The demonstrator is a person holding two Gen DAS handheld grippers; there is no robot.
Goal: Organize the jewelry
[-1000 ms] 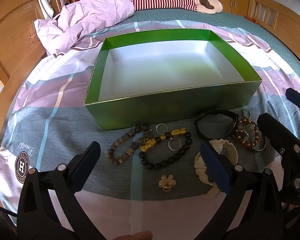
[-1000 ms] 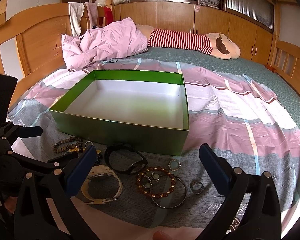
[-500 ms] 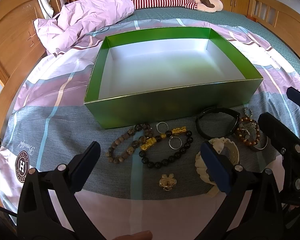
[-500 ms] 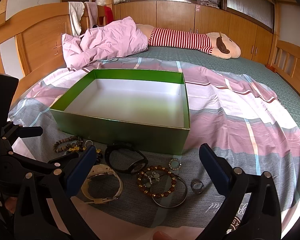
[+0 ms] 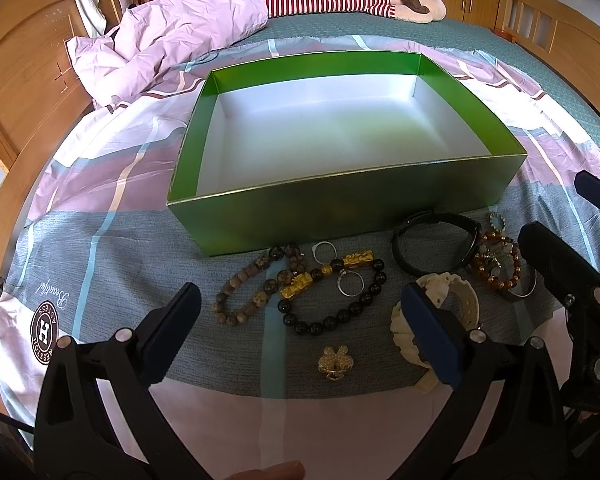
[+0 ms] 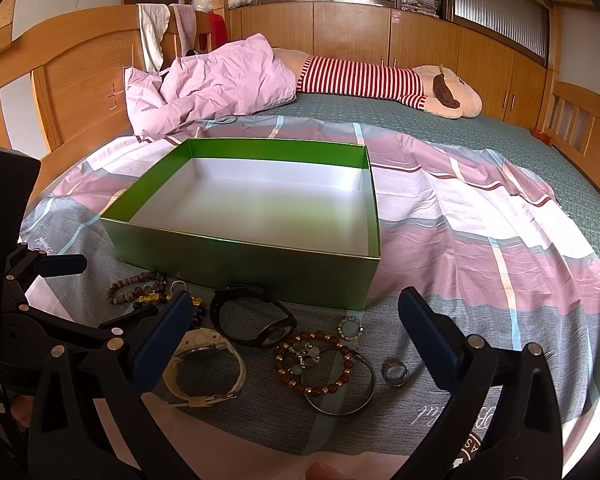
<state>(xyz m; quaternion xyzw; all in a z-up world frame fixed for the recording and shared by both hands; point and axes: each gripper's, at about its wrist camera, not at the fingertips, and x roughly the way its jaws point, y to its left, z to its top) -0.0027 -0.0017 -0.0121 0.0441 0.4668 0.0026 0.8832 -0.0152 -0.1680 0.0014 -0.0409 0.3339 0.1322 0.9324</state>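
We're holding both claws low over the bed, just in front of the green box [image 5: 340,216], and neither one is gripping anything. The left claw [image 5: 300,336] is spread wide, with the black bead bracelet [image 5: 336,292] with gold charms and the little gold brooch [image 5: 334,362] showing between its fingers. The right claw [image 6: 292,340] is spread wide too, framing the amber bead bracelet [image 6: 316,364], the thin silver bangle [image 6: 340,394] and a chunky ring [image 6: 395,372]. All the jewelry is lying on the grey stripe of the bedsheet [image 6: 480,240], right beside the box's near wall: brown bead bracelet [image 5: 244,290] on the left, then two thin rings [image 5: 350,282], black watch [image 6: 256,320], cream watch [image 6: 204,368]. The box is sitting open with its white floor showing.
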